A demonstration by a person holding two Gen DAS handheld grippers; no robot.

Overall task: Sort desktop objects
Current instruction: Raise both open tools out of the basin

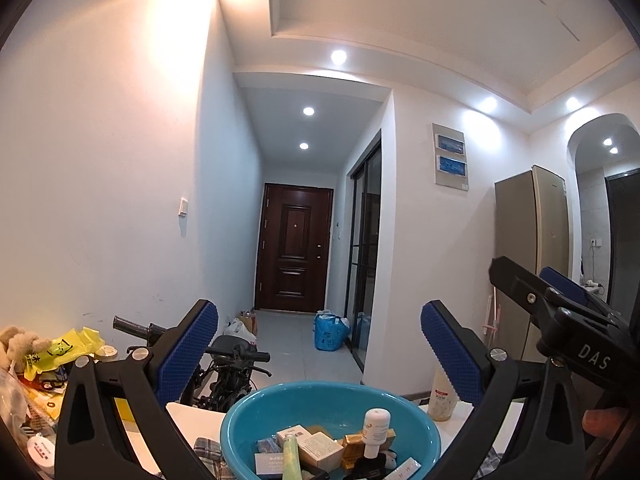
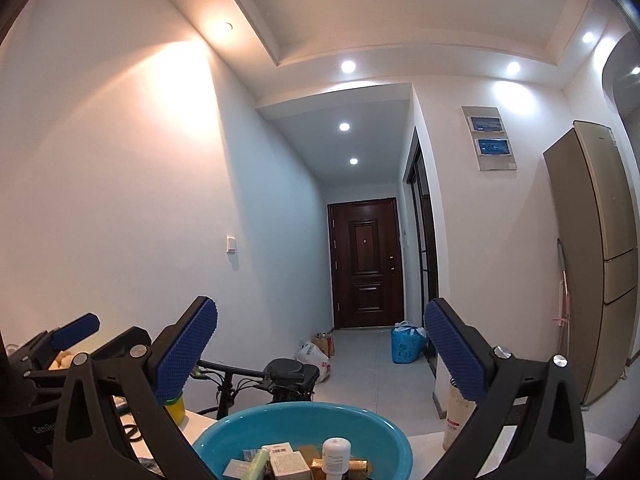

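blue basin [image 1: 332,408] below both spread grippers

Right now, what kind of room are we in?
Likely a home apartment, living or dining area by the entry: brown front door down a hallway, tall fridge, white table with a blue basin of toiletries.

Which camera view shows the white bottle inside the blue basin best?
The left wrist view. There the white bottle stands in the blue basin with its cap and most of its body visible among the small boxes. The right wrist view shows only its upper part; the frame's bottom edge cuts off the rest.
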